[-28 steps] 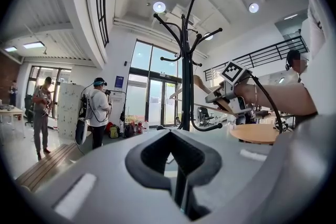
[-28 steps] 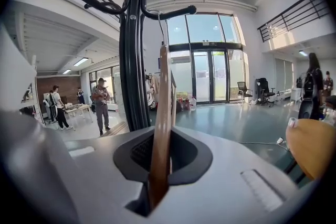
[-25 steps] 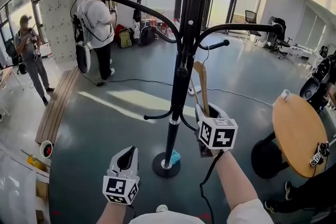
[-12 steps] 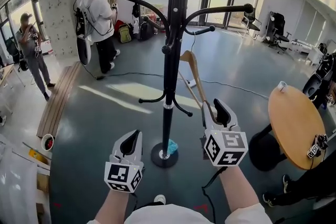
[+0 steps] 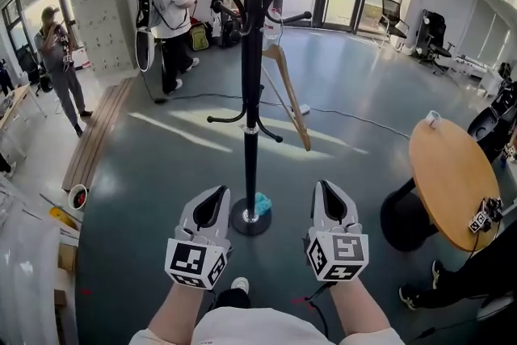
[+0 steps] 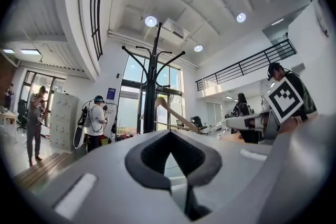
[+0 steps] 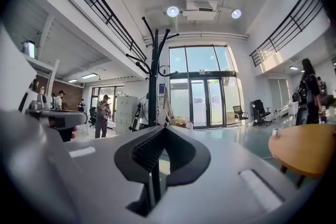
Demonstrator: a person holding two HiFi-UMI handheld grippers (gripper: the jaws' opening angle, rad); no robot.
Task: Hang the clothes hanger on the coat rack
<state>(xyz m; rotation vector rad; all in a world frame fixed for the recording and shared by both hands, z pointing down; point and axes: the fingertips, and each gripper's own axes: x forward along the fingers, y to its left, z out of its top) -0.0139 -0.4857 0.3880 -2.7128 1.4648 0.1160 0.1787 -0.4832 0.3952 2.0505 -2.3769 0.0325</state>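
Observation:
The black coat rack (image 5: 251, 85) stands on the grey floor straight ahead. A wooden clothes hanger (image 5: 287, 89) hangs by its hook from one of the rack's right-hand arms, tilted, with no gripper touching it. My left gripper (image 5: 213, 204) and right gripper (image 5: 328, 198) are held low, side by side, well short of the rack's base (image 5: 250, 216). Both are shut with nothing between the jaws. The left gripper view shows the rack (image 6: 151, 86) and the hanger (image 6: 176, 116) ahead; the right gripper view shows the rack (image 7: 153, 78).
A round wooden table (image 5: 455, 183) stands at the right, with a small cup on its far edge. A blue object (image 5: 262, 203) lies by the rack's base. Two people (image 5: 171, 12) stand at the back left, beside a wooden bench (image 5: 97, 143). A cable crosses the floor.
My right gripper let go of the hanger, which now hangs free on the rack. Both grippers drew back and down, away from the rack, and the right one closed.

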